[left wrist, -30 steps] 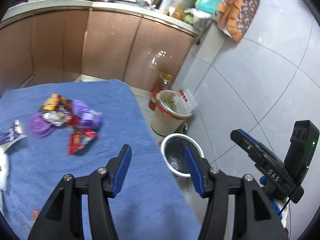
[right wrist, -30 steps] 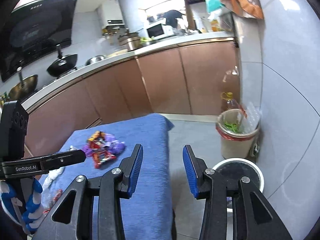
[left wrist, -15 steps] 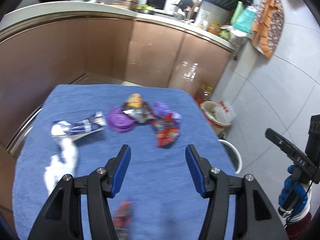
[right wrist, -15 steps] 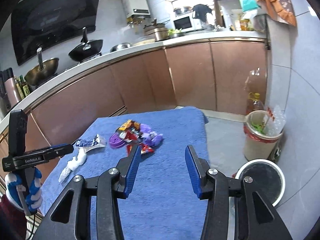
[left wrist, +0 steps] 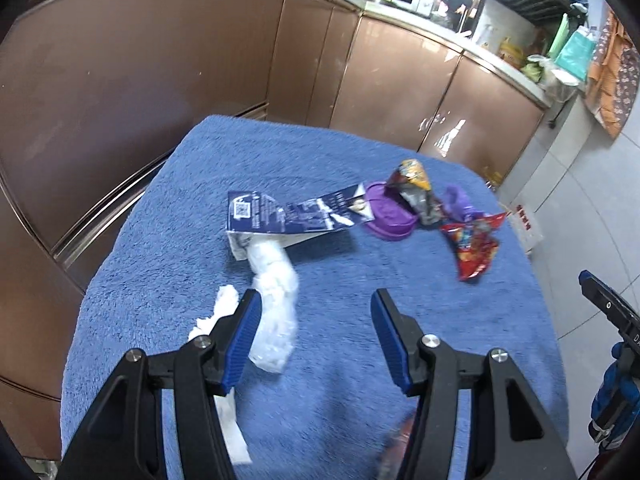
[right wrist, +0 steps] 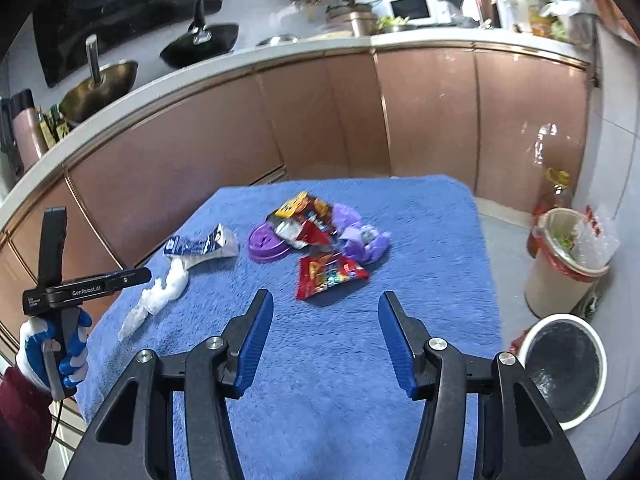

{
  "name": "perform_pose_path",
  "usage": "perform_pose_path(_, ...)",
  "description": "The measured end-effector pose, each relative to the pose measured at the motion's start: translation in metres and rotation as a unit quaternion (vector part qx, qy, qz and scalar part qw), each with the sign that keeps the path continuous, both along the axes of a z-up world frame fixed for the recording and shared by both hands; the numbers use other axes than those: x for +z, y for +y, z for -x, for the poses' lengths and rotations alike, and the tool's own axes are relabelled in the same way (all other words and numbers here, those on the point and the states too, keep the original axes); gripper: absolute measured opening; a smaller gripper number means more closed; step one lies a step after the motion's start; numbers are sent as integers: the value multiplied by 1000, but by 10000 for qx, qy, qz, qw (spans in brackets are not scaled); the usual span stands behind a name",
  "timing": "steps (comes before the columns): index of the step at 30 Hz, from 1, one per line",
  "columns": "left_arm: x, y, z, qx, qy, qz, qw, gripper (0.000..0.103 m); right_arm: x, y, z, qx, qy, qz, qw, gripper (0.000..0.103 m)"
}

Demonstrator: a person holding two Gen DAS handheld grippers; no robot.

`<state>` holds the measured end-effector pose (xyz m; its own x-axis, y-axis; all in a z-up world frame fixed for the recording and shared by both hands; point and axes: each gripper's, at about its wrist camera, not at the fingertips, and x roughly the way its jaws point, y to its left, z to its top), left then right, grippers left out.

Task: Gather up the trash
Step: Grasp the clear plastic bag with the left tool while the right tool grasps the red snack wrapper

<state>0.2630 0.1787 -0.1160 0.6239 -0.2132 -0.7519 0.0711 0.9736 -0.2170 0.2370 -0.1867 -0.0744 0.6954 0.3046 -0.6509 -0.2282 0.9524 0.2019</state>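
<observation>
Trash lies on a blue towel-covered table [left wrist: 328, 400] [right wrist: 432, 240]. A crumpled white tissue [left wrist: 276, 300] [right wrist: 160, 296] lies by my left gripper's [left wrist: 316, 336] left finger; that gripper is open and empty above the cloth. Beyond it lie a dark blue wrapper [left wrist: 288, 216] [right wrist: 200, 246], a purple lid [left wrist: 390, 220] [right wrist: 266, 244], a silver-and-orange packet [left wrist: 414, 190] [right wrist: 300, 216] and a red snack wrapper [left wrist: 474, 250] [right wrist: 326, 272]. My right gripper [right wrist: 326, 332] hovers just short of the red wrapper, its jaws opening with nothing between them.
A white-rimmed bin [right wrist: 564, 368] with a black liner stands on the floor right of the table. A beige bin [right wrist: 560, 272] full of rubbish sits behind it near an oil bottle [right wrist: 554, 184]. Copper-coloured cabinets [right wrist: 320, 128] ring the table's far side. A gloved hand [right wrist: 52, 344] holds the left gripper.
Both grippers swung left from the floor bins toward the table and dropped closer to the cloth. The tissue now sits at the left gripper's fingers. The right gripper's jaws spread wider.
</observation>
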Motion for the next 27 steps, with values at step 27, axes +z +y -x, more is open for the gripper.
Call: perform_pose_path(27, -56, -15, -58, -392, 423, -505, 9971, 30, -82, 55, -118, -30, 703, 49, 9975, 39)
